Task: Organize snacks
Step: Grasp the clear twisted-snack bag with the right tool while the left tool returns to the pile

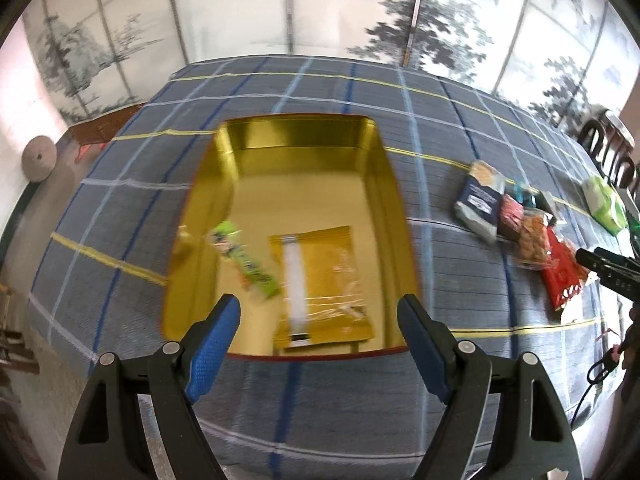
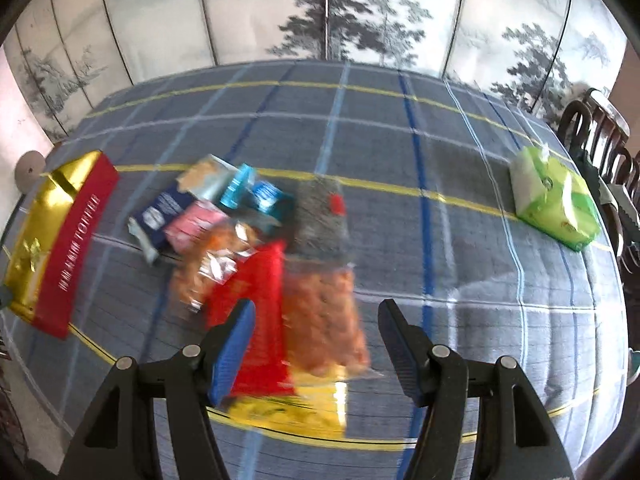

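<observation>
Plaid-clothed table (image 1: pixel 320 392) with open tin and scattered snack packs.

Grey-blue cloth with blue, white and yellow lines covers the whole top. Gold tin box (image 1: pixel 390 184), red outside, sits open on it at the left. To its right lies a loose overlapping pile of snacks: navy packet (image 2: pixel 160 210), pink pack (image 2: pixel 192 226), teal packs (image 2: pixel 256 194), clear bag of orange snacks (image 2: pixel 324 312), red packet (image 2: pixel 256 320), yellow packet (image 2: pixel 296 410) nearest the table edge, grey pack (image 2: pixel 320 220). Green tissue pack (image 2: pixel 554 200) lies well apart at the far right, near the edge. Frames blurred, labels unreadable.
</observation>
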{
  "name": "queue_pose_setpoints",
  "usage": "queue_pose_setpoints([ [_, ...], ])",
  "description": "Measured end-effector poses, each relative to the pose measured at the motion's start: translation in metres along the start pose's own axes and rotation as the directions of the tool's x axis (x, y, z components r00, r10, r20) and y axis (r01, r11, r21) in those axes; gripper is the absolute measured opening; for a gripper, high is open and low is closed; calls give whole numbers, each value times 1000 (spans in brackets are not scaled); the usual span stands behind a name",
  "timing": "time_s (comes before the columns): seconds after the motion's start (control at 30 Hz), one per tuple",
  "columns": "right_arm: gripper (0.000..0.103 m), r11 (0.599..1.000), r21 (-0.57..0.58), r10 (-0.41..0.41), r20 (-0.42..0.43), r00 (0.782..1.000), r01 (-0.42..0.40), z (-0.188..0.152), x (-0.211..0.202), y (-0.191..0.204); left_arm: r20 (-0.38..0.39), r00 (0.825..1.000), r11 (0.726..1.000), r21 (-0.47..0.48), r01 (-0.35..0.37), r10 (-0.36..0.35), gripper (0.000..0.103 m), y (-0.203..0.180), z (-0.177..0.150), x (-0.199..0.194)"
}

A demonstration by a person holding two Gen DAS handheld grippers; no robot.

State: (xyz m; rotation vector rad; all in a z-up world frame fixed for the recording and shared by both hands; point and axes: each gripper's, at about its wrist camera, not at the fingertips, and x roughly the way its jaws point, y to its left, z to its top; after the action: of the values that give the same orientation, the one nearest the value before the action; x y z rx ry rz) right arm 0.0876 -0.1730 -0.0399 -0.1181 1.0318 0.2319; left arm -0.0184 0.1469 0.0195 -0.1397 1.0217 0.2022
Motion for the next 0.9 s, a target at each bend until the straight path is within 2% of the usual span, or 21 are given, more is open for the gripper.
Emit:
queue_pose_setpoints([
  [0.33,65,999,-26,42,-23,999,-42,0,22,-11,-17,998,994,87,64,-63,78,-57,12,16],
  [0.5,64,997,-27,69,-29,997,-70,-2,24,-15,-49,995,986,138,92,-86,78,-85,17,29],
  [0.6,57,996,-30,77,-38,996,-78,-7,23,-19,-56,994,980,169,103,-95,78,-99,18,35],
  [0.63,51,996,-34,78,-43,996,-80,-9,23,-20,-60,993,979,175,108,-99,78,-103,19,36],
  [0.9,50,993,-65,95,-44,995,-97,-8,28,-18,-73,989,963,230,142,-129,78,-133,21,46],
])
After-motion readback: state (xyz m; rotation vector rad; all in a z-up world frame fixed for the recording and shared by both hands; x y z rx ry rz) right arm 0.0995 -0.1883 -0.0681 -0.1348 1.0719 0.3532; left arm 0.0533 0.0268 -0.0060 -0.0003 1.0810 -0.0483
